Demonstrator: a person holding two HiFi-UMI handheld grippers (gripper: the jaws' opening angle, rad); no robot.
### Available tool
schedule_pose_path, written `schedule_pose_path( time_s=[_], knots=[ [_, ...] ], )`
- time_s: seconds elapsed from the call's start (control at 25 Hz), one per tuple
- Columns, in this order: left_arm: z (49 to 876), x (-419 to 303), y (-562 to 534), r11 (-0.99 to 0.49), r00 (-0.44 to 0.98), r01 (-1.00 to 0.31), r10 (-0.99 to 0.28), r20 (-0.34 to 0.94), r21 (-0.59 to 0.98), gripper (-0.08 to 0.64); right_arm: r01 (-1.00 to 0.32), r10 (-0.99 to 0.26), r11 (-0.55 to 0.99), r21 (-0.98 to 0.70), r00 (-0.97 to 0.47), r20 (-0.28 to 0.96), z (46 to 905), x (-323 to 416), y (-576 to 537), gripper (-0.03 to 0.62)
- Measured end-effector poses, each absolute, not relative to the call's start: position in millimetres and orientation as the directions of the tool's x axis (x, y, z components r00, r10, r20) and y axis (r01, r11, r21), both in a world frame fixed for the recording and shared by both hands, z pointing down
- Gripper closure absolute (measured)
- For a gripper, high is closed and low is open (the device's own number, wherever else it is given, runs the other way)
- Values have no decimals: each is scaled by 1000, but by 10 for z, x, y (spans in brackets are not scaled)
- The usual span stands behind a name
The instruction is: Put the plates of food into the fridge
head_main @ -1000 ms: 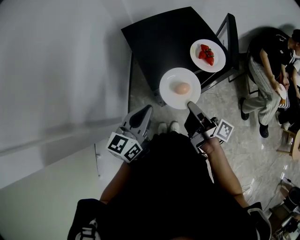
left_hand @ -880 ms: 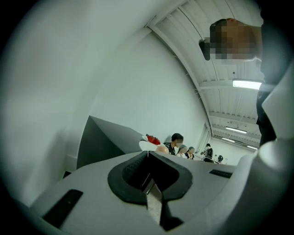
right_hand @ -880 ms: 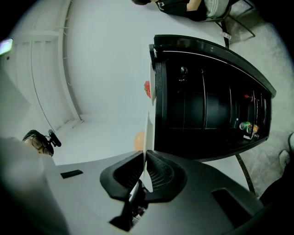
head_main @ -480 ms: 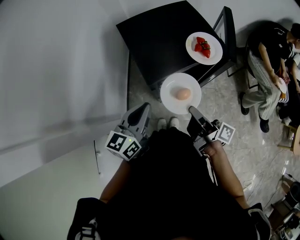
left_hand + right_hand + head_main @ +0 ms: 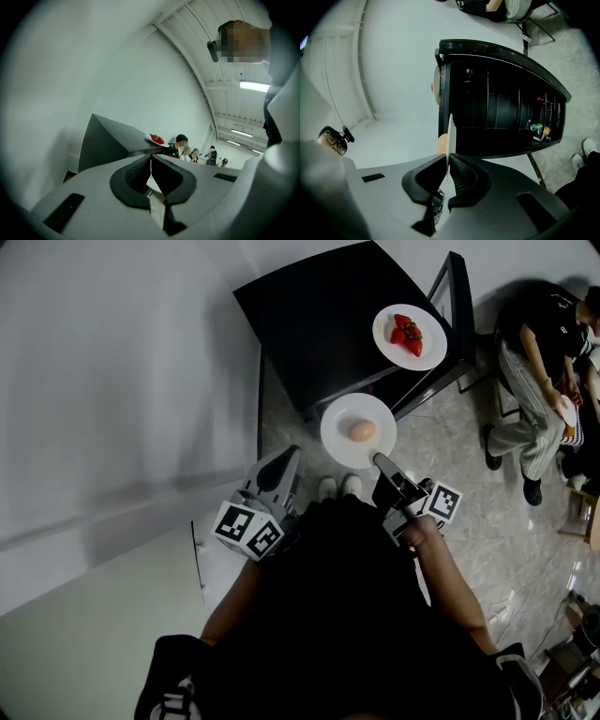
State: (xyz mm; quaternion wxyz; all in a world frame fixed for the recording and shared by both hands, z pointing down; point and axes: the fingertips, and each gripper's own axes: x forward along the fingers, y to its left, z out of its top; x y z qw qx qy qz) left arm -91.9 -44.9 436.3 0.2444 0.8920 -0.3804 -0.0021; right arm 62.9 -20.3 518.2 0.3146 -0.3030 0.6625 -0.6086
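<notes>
My right gripper [image 5: 378,460] is shut on the near rim of a white plate [image 5: 358,430] carrying a tan egg-shaped food [image 5: 360,430], held in the air just off the black table's [image 5: 319,315] near corner. In the right gripper view the plate [image 5: 450,136] shows edge-on between the jaws of that gripper [image 5: 449,161], with the food [image 5: 442,143] behind it. A second white plate with strawberries [image 5: 411,336] rests on the table's right side. My left gripper [image 5: 289,457] hangs beside the table; in its own view the left gripper [image 5: 151,158] is shut on nothing.
A black chair [image 5: 459,296] stands at the table's right, and a seated person [image 5: 534,371] is beyond it. A white wall [image 5: 112,409] fills the left, with a white panel and thin dark handle [image 5: 196,554] below. The person's shoes [image 5: 337,487] stand on grey marble floor [image 5: 469,484].
The right gripper has drawn the egg plate back off the table's edge toward the body. The left gripper has hardly moved.
</notes>
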Motion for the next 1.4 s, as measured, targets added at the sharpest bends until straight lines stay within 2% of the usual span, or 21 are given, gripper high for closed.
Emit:
schedule_pose_path(
  time_s=[0.8, 1.4],
  knots=[
    [4411, -926, -483, -556, 692, -691, -694, 199, 462, 537, -90, -737, 41, -995, -675, 31, 5886, 622, -492, 552],
    [4429, -945, -494, -550, 686, -698, -696, 210, 458, 537, -111, -758, 6, -994, -649, 68, 6194, 592, -926, 552]
  ],
)
